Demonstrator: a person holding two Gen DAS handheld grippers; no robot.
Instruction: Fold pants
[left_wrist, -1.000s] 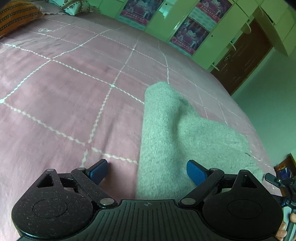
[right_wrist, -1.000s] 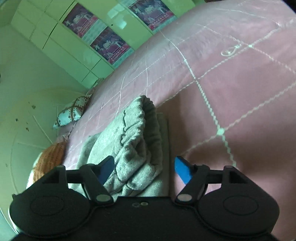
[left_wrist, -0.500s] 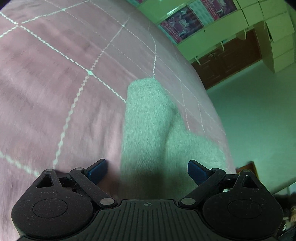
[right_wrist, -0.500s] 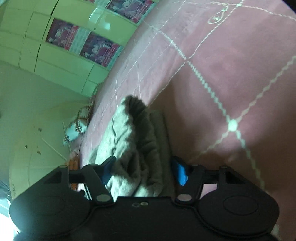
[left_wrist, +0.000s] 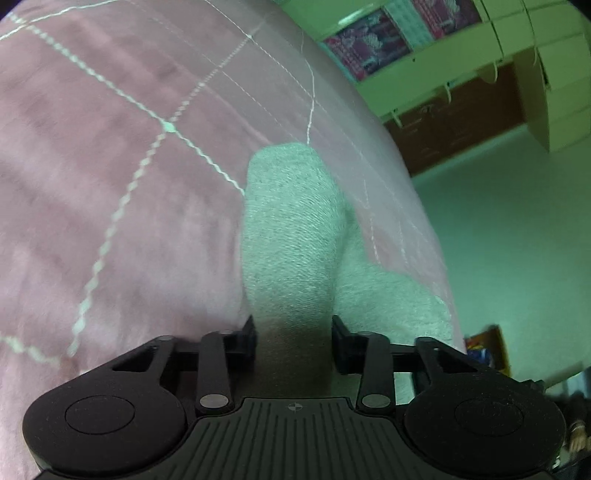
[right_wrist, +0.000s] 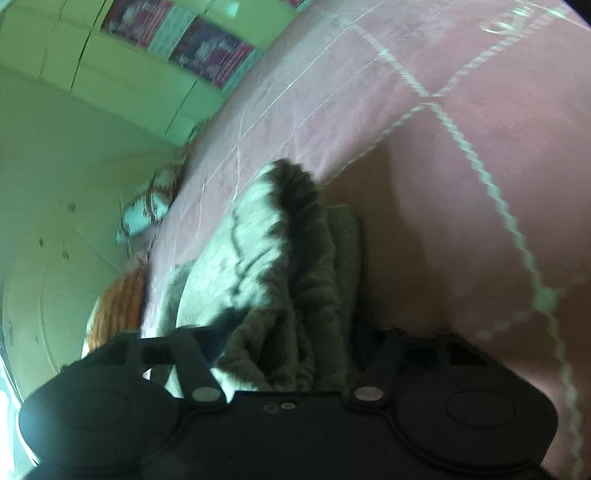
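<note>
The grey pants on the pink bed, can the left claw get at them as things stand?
Most likely yes. The left claw has just been closing and now pinches a raised fold of the grey pants between its pads, and nothing on the pink bed cover blocks it.

Pants (left_wrist: 291, 236): grey knit cloth, fuzzy, matt; in the right wrist view the bunched end (right_wrist: 280, 266) looks ribbed and crinkled. Bedspread (left_wrist: 110, 206): pink cloth, soft napped look, matt, with pale stitched zigzag lines. Left gripper (left_wrist: 294, 341): black plastic, fine speckled matt texture on the round housings, ribbed centre plate, small shiny metal pivot pins. Right gripper (right_wrist: 284, 350): same black matt plastic, blurred. Cupboards (left_wrist: 546, 40): smooth painted fronts, slight sheen. Posters (left_wrist: 369, 48) on them look like glossy paper. Door (left_wrist: 454, 118): dark wood.
</note>
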